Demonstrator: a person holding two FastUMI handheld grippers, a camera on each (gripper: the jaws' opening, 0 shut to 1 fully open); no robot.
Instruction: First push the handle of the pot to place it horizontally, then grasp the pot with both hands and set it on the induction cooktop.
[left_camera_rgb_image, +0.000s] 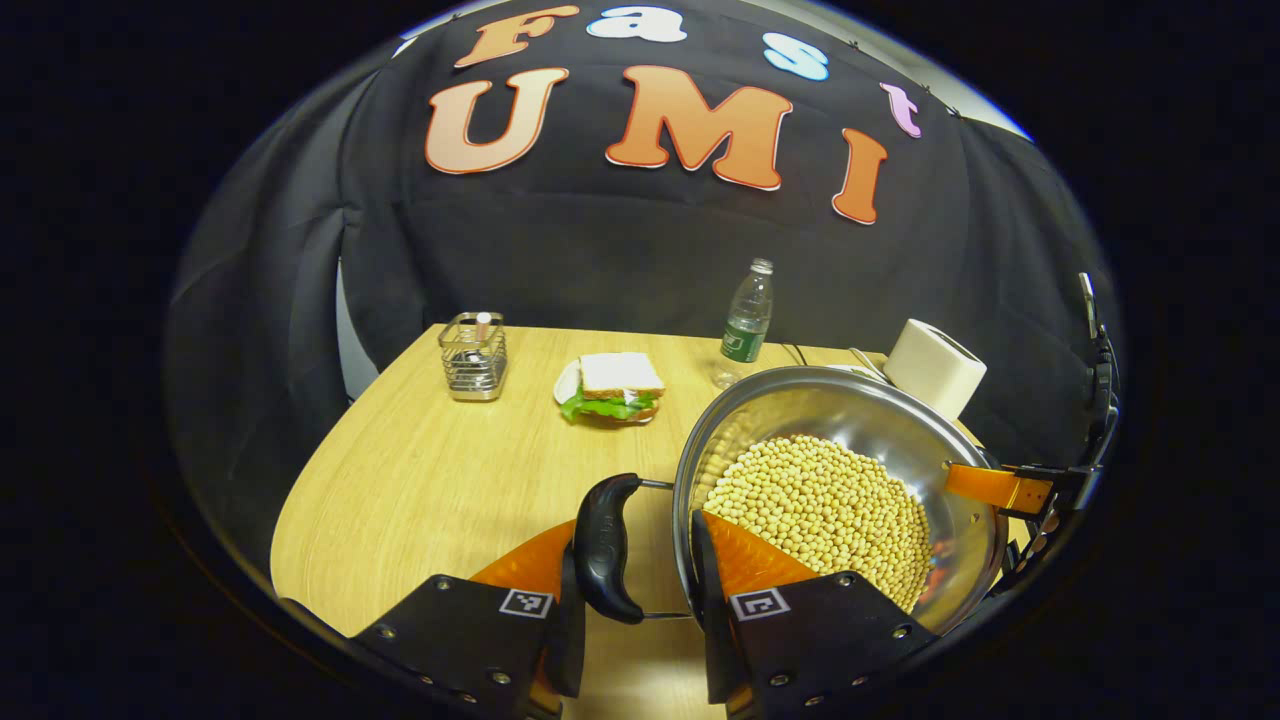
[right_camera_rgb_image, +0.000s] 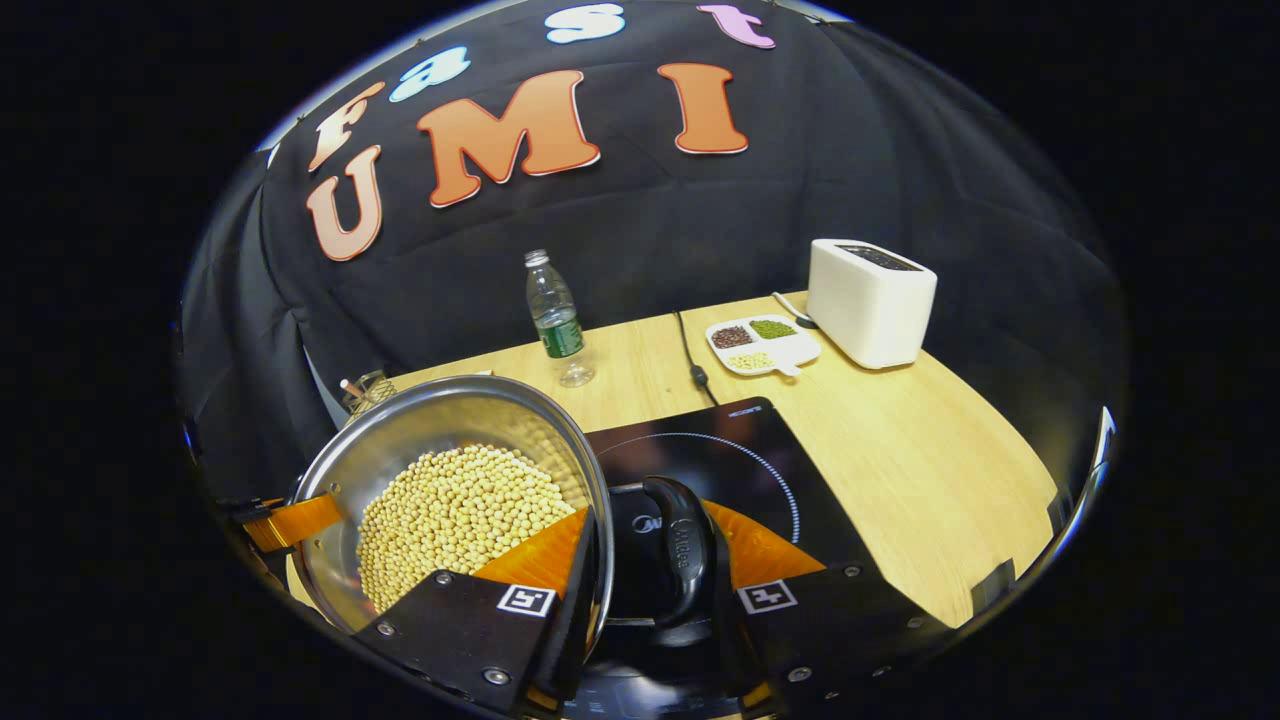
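Both grippers (left_camera_rgb_image: 630, 560) (right_camera_rgb_image: 655, 560) clamp pot (left_camera_rgb_image: 860, 420)

Bright even overhead light, sharp focus, soft glare on the table (left_camera_rgb_image: 420, 480), strong fisheye bending at edges

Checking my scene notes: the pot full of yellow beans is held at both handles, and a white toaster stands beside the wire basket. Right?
Not quite. The pot is held at both handles, but the toaster stands beside the divided dish, as the right gripper view shows. The wire basket sits across the table, near the sandwich.
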